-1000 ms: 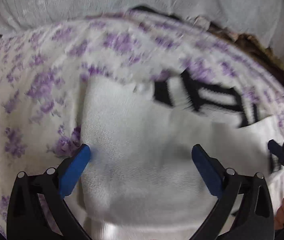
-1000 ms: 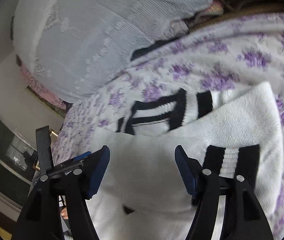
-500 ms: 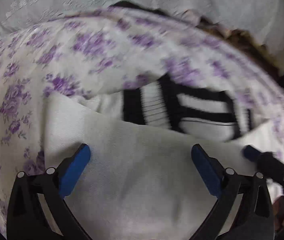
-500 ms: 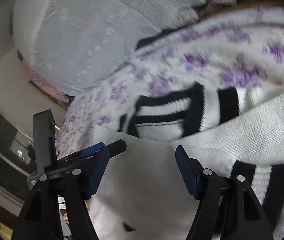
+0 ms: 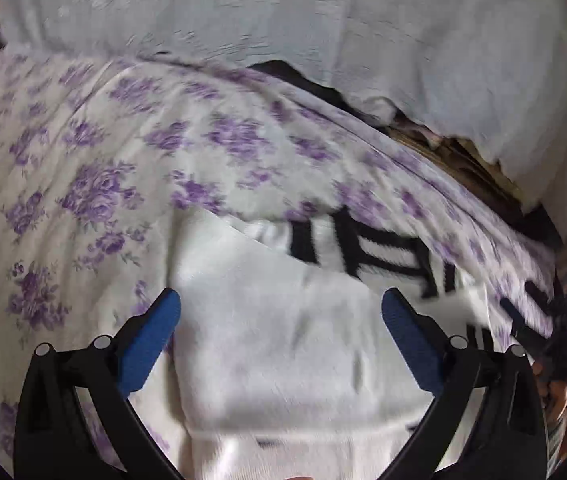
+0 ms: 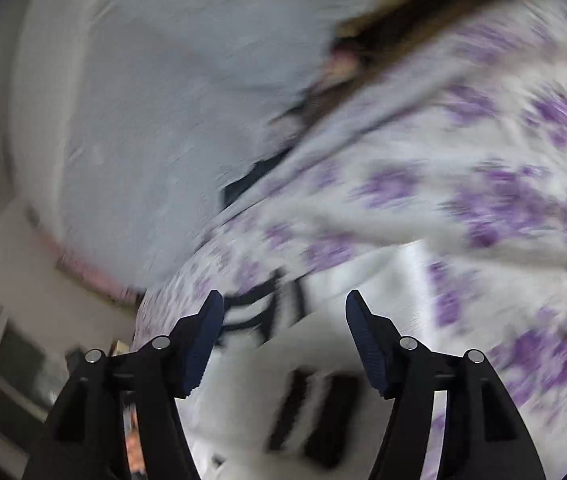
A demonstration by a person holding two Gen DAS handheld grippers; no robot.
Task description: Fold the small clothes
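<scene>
White sweater (image 5: 283, 340) with black stripes lying on a purple-flowered bed sheet (image 5: 103, 160), left tongs (image 5: 279, 312) spread wide above it holding nothing, right tongs (image 6: 283, 316) just opening, empty, blurred.

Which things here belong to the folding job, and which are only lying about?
For the job: white sweater, left gripper, right gripper.
Lying about: floral sheet, pale blanket.
</scene>
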